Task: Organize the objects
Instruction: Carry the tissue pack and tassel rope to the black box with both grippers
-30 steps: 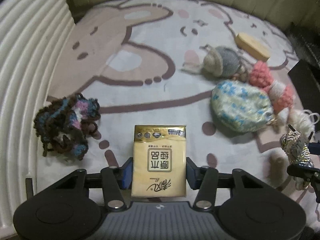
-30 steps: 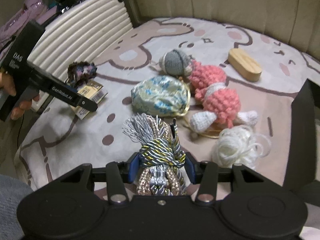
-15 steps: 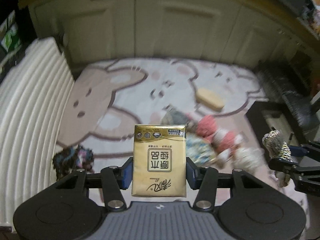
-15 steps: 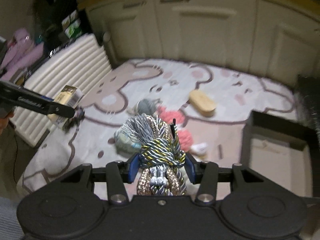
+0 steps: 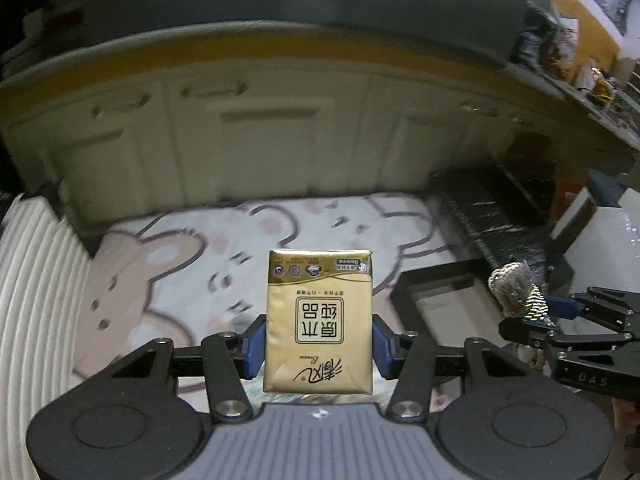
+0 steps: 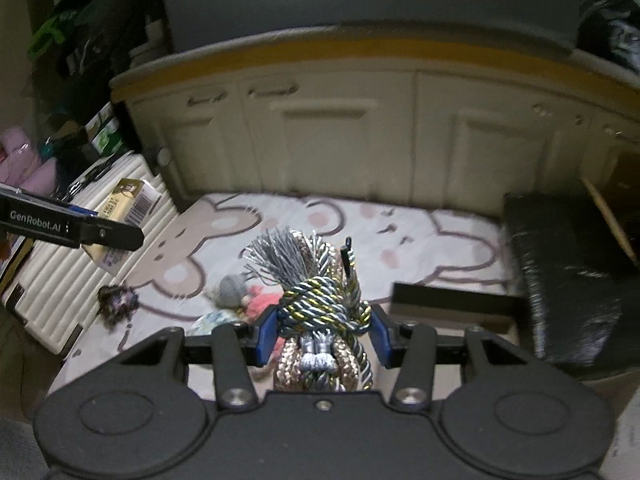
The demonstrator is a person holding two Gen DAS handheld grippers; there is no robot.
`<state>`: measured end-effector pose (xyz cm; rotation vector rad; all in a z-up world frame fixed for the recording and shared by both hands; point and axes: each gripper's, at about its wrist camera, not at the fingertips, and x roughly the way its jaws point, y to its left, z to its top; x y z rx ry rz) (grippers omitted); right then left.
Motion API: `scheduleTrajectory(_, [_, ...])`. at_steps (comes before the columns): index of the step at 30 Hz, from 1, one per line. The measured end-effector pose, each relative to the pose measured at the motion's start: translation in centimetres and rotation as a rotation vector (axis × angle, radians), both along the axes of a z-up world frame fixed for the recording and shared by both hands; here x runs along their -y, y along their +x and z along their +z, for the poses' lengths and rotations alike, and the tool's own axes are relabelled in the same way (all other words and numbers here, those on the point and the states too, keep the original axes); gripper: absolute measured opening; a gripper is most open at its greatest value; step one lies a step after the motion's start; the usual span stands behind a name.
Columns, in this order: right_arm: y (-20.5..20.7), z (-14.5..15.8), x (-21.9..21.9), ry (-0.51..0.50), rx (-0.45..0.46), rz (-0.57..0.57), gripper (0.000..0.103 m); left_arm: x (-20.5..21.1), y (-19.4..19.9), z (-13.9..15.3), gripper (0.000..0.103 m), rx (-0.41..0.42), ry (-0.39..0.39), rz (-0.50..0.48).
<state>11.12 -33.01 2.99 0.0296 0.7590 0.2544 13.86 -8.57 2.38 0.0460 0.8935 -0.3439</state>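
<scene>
My left gripper (image 5: 319, 340) is shut on a gold tissue pack (image 5: 319, 320) and holds it high above the bear-print mat (image 5: 192, 280). My right gripper (image 6: 324, 332) is shut on a knotted grey-and-gold tassel cord (image 6: 320, 304), also raised. From the left wrist view the right gripper (image 5: 560, 320) with the cord (image 5: 516, 288) shows at the right. From the right wrist view the left gripper (image 6: 72, 230) with the pack (image 6: 124, 204) shows at the far left. A black open box (image 5: 440, 296) lies on the mat's right side; it also shows in the right wrist view (image 6: 452, 300).
On the mat lie a dark yarn tuft (image 6: 118, 304), a grey crochet toy (image 6: 232, 288), a pink crochet toy (image 6: 260, 300) and a patterned pouch (image 6: 208, 322). A white ribbed case (image 6: 60, 288) borders the left. Cream cabinets (image 6: 340, 144) stand behind. A black wrapped block (image 6: 568, 280) sits right.
Both grippers have risen well above the mat with their loads and tilted up toward the cabinets. The black box has come into view at the right.
</scene>
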Motion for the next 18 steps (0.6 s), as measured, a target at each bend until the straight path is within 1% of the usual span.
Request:
scheduleTrajectory(5, [0.6,1.3,2.9,-0.025,0.021,-0.058,0.049,4.8,1.4,0.9,0.052,0.027,-0.019,-0.038])
scheduleTrajectory(8, [1.6,1.4,4.8,-0.035,0.02,-0.098,0.049,7.5,2.6,0.5,0.052,0.021,-0.033,-0.068])
scheduleTrajectory(11, [2.7,0.9,6.6,-0.04,0.007,-0.136,0.049,10.2,4.0,-0.2,0.052,0.011,-0.061,-0.083])
scheduleTrajectory(15, [4.1,-0.6,8.6,-0.05,-0.026,-0.181,0.049,13.3,5.9,-2.3,0.052,-0.028,-0.12,-0.088])
scheduleTrajectory(18, [5.4,-2.1,9.8,-0.059,-0.059,-0.213,0.049,15.1,7.1,-4.6,0.052,-0.082,-0.165,-0.091])
